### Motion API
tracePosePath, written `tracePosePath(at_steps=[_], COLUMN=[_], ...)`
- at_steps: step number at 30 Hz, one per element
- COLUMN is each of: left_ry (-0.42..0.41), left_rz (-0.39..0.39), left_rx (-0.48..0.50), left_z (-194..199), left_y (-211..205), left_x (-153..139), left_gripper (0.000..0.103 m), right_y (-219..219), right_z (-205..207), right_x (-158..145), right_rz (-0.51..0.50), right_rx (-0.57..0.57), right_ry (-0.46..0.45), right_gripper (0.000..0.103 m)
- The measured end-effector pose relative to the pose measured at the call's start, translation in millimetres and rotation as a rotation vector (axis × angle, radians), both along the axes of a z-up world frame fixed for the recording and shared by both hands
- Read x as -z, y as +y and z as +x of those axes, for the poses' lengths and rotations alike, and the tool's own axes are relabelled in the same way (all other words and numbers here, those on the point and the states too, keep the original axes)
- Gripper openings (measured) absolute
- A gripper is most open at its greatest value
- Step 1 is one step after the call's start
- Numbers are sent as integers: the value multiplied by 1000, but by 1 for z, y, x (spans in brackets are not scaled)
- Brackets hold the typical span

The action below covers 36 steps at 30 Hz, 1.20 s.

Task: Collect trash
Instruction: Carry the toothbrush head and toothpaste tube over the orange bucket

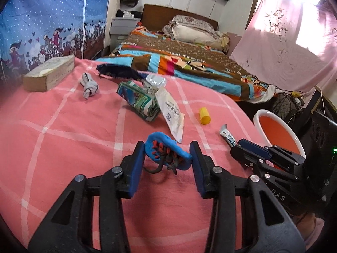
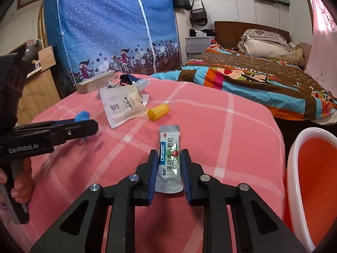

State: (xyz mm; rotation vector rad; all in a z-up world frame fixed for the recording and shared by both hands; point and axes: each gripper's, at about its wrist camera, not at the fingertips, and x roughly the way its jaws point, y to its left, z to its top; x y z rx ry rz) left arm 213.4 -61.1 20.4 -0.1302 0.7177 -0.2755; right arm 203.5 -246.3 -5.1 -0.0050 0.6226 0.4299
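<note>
A: Why 2 grips at once?
B: To bin both together, I'd guess. Right hand-held gripper (image 2: 169, 164), nearly closed, pinches the sachet (image 2: 169, 154) beside the bin (image 2: 294, 168); left hand-held gripper (image 1: 168, 158), half-open, clamps the blue scrap (image 1: 166, 149), farther from the bin

The left claw (image 1: 168, 158) sits at lower centre of its own view, angled downward, its blue pads pressed on a blue scrap (image 1: 167, 150). The right claw (image 2: 169, 168), also tilted down, pinches a sachet (image 2: 169, 158). A hand (image 2: 19, 186) grips the left handle at the lower left.
</note>
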Motion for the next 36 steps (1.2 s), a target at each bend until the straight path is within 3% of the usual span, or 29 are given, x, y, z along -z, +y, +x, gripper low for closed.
tracePosePath(at_steps=[7,12,16,20,28,36], left_ry=[-128,-287,-418,-512,-558,-576], left_rz=[-32,-9,25,27,7,14], left_rx=[-7,19,62,115,237,363], left_z=[-14,-30,-44,-49,-49,-49], left_y=[-4,-21,-41,-67,-125,-180], left_x=[-15,-35,-50,-60,-65,-63], left_gripper=[46,46,46,46,46,46], right_y=[-16,-33,-51,-70,-115,-154], right_z=[-31,-58,-72,-80,-98,-106], right_x=[-23,-43,-55,-59,-63,-55], right_rz=[89,139,171,176,174,171], right_rx=[11,70,141,217,410,570], right_ry=[-208,-426,-535,-591,-667,-639], right_gripper=[20,20,20,20,20,20])
